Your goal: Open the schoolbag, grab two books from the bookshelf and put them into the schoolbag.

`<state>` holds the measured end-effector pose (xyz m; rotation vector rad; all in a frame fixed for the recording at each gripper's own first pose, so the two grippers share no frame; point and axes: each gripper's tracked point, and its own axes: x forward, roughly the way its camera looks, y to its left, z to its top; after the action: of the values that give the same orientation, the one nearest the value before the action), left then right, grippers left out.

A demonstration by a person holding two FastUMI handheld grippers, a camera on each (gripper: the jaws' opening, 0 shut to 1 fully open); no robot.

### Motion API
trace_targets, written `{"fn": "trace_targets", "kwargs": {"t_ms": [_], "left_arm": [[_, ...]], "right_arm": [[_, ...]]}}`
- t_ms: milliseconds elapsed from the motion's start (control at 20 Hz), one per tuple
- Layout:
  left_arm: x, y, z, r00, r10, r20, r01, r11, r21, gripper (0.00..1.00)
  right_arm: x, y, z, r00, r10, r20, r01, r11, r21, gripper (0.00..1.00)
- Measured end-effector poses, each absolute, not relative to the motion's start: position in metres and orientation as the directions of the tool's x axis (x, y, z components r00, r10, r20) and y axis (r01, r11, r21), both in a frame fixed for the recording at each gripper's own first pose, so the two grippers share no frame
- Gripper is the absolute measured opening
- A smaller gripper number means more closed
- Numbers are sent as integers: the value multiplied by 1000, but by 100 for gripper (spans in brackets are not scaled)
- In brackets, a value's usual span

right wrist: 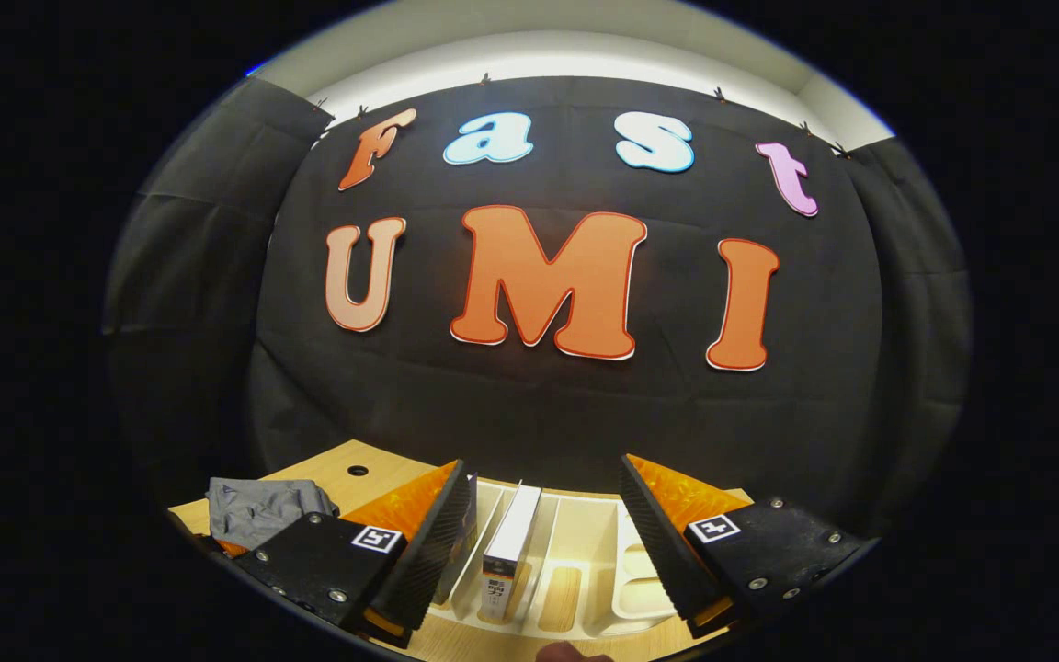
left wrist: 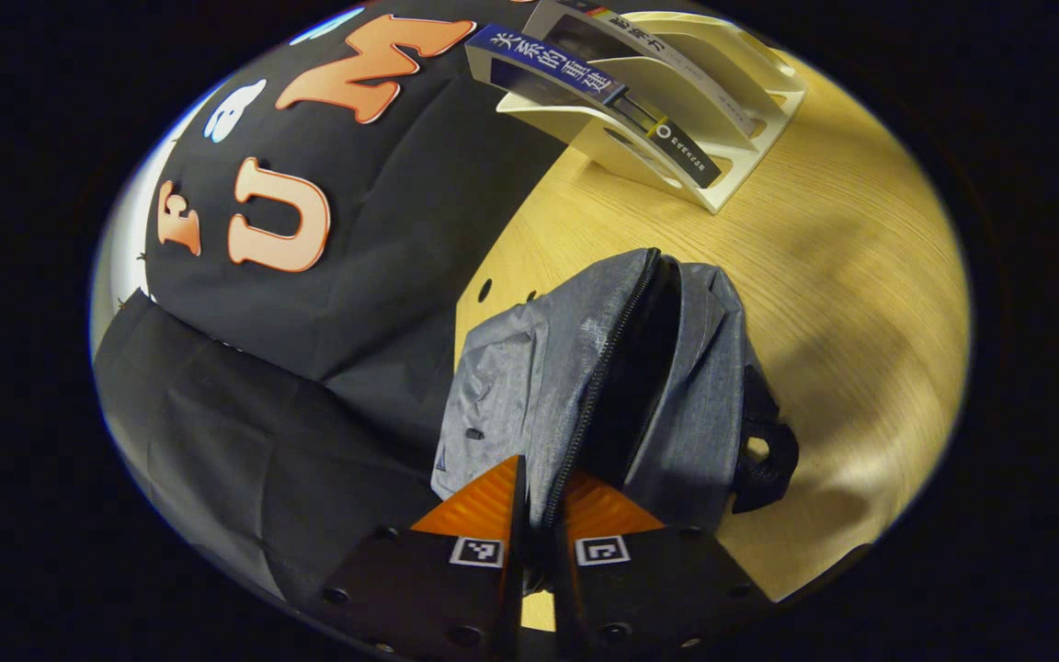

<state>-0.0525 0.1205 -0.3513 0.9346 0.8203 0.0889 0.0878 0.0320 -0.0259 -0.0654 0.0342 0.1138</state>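
- Left gripper view, from the left: my left claw (left wrist: 539, 515) sits low in the picture, its fingers nearly together and pinching the zipper edge of the bag (left wrist: 585, 386).
- I see the bag lying on the worktop (left wrist: 842, 303) with its zip open and a dark gap running up the middle.
- Further right and beyond the bag, a shelf (left wrist: 677, 138) stands on the worktop, well apart from the bag, with two books leaning in its slots: a blue book (left wrist: 575, 78) in front and a white book (left wrist: 667, 64) behind it.
- Right gripper view, from the left: the bag (right wrist: 258, 510) shows as a grey heap at the worktop's (right wrist: 355, 478) far left edge.
- My right claw (right wrist: 543, 515) is spread wide and grips nothing.
- Between its fingers I look down on the shelf (right wrist: 575, 542); the white book (right wrist: 511, 542) stands upright in a slot just beside the left finger, with the blue book (right wrist: 465, 542) mostly hidden behind that finger.
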Motion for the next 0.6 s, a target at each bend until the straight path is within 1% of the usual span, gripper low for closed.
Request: {"fn": "trace_targets", "kwargs": {"t_ms": [50, 100, 300, 600], "left_arm": [[-52, 121, -351, 696, 390, -604, 278, 628, 726, 11], [-52, 121, -351, 679, 371, -633, 293, 653, 698, 9], [-52, 114, -346, 613, 266, -744, 339, 762, 551, 7], [-41, 114, -315, 578, 114, -808, 436, 794, 424, 6]], "right_arm": [[89, 32, -28, 994, 98, -50, -101, 993, -65, 97], [89, 32, -31, 994, 85, -64, -89, 994, -67, 97], [96, 46, -43, 987, 61, -148, -75, 993, -88, 97], [112, 75, -47, 972, 59, -228, -86, 990, -112, 98]]}}
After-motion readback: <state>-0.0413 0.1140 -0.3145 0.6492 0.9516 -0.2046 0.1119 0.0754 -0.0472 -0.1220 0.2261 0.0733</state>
